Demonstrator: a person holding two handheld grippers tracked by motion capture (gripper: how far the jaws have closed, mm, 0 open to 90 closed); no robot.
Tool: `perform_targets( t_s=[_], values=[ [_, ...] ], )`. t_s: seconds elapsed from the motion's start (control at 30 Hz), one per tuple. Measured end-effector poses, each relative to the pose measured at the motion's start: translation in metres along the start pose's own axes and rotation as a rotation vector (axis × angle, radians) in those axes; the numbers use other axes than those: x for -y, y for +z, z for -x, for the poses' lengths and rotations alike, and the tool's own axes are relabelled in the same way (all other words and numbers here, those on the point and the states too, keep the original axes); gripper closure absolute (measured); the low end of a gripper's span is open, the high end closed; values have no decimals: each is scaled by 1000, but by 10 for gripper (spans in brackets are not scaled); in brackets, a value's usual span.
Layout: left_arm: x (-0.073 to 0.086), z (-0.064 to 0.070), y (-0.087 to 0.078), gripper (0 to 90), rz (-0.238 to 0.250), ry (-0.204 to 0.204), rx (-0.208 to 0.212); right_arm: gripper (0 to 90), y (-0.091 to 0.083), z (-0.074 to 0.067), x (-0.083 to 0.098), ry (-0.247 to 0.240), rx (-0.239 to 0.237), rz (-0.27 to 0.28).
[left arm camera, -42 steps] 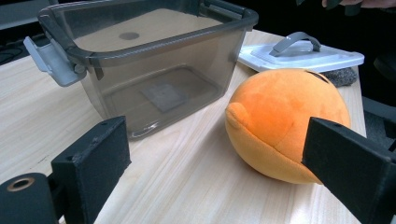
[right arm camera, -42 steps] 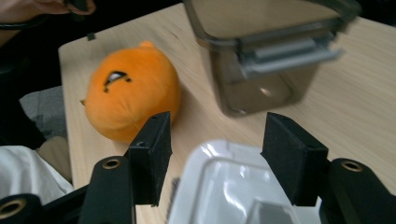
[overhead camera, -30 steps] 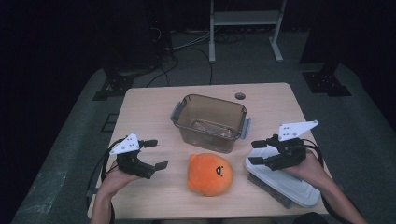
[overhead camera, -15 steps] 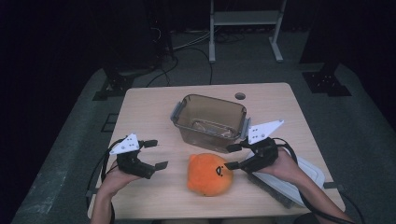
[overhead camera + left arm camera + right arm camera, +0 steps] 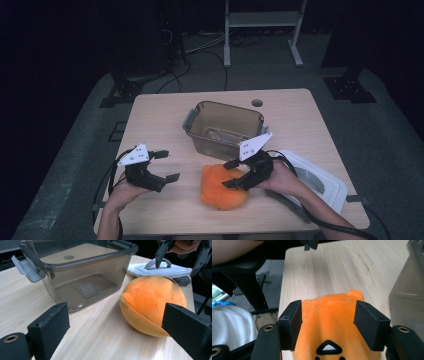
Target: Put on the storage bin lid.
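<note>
Right tool [image 5: 234, 174]: jaws spread, one on each side of the orange plush toy [image 5: 221, 187], above its top. In the right gripper view the pads [image 5: 291, 323] flank the plush [image 5: 332, 327] without visibly squeezing it; released, nothing gripped.

Plush position: on the desk [image 5: 165, 115], near the front edge, roughly centre. Upright, embroidered face towards the person. Just in front of the container, not touching it as far as the left gripper view shows.

Left tool [image 5: 162, 166]: low over the desk at the front left, well apart from the plush. Jaws wide, nothing between them; its own view looks across bare wood to the plush [image 5: 152, 305].

White lid [image 5: 320, 182]: flat on the desk at the right, beside the plush, partly under the right forearm.

Farther back: clear grey container [image 5: 225, 127], open-topped, empty, grey latch [image 5: 26, 268] on its short end.
</note>
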State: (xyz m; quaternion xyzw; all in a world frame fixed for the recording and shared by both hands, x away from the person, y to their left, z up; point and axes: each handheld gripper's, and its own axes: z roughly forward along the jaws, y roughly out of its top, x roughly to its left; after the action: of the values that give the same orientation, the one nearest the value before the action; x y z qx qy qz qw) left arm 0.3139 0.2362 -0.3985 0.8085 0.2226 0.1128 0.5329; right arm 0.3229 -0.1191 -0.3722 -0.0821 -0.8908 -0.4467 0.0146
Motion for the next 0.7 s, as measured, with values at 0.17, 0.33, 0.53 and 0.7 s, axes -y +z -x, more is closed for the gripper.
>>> perform_targets(
  t_s=[0.17,0.33,0.53,0.7],
  values=[
    [1,0,-2,70,0,-3,-5,389,15,3,3,-8,3,-41],
    [2,-1,-4,70,3,-8,-10,405,26,6,9,1,14,-53],
    [3,-2,-5,70,6,-12,-14,469,37,6,17,17,20,-58],
    [3,-2,-5,70,6,-14,-15,580,49,0,22,-11,25,-94]
  ],
)
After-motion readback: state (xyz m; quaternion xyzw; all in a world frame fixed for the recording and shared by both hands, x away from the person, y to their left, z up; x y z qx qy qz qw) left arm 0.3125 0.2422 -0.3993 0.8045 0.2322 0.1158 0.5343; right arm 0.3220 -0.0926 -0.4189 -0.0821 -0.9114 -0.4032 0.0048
